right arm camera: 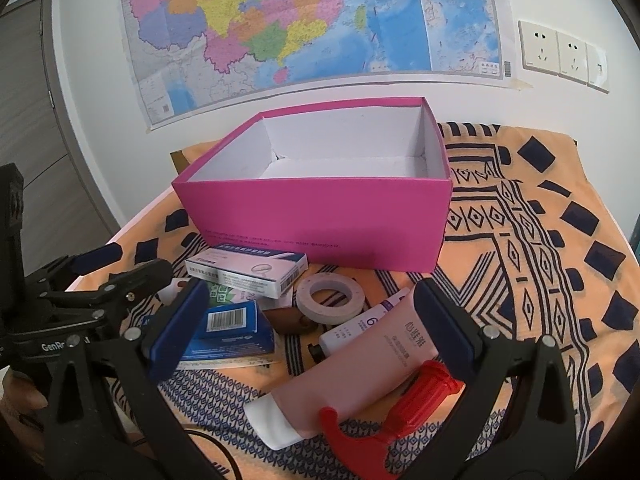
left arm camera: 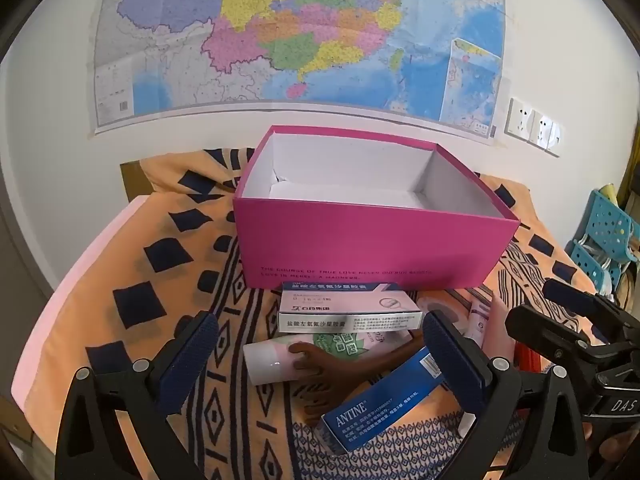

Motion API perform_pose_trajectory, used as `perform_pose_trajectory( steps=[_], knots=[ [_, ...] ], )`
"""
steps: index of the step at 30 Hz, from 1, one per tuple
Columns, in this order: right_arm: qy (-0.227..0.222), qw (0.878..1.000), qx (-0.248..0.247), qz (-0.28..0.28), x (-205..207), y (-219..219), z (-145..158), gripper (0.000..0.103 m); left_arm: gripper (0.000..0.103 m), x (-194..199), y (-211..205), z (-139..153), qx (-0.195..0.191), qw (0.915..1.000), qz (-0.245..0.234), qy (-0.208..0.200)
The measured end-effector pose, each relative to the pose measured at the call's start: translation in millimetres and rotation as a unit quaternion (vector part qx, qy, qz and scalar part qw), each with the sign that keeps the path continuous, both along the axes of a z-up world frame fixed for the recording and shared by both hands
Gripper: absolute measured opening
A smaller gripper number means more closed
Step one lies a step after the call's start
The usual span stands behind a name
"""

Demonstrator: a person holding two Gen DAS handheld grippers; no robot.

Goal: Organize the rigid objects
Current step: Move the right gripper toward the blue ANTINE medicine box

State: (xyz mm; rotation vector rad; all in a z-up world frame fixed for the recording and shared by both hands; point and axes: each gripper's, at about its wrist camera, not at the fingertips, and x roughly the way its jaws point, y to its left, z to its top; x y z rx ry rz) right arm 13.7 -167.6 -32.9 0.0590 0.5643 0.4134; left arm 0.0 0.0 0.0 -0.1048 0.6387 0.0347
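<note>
The left gripper (left arm camera: 320, 356) is held with its fingers spread wide, nothing between them, above a blue ANTINE box (left arm camera: 384, 400), a brown wooden piece (left arm camera: 320, 376) and a white-capped tube (left arm camera: 272, 360). The right gripper (right arm camera: 316, 328) is likewise parted and empty over a pink tube (right arm camera: 360, 364), a red plastic tool (right arm camera: 404, 408) and a tape roll (right arm camera: 330, 298). A white medicine box (right arm camera: 250, 270) is seen just in front of the open magenta box (right arm camera: 320, 216), all resting on a patterned orange cloth (right arm camera: 540, 240); a map (right arm camera: 304, 24) is hung behind.
</note>
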Motion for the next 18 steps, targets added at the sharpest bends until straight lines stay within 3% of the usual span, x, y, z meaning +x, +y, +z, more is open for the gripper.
perform_pose_trajectory(
  steps=[18],
  knots=[
    [0.003, 1.0, 0.002, 0.006, 0.3, 2.1, -1.6, 0.102, 0.103, 0.3, -6.7, -2.1, 0.0, 1.0, 0.0, 0.001]
  ],
)
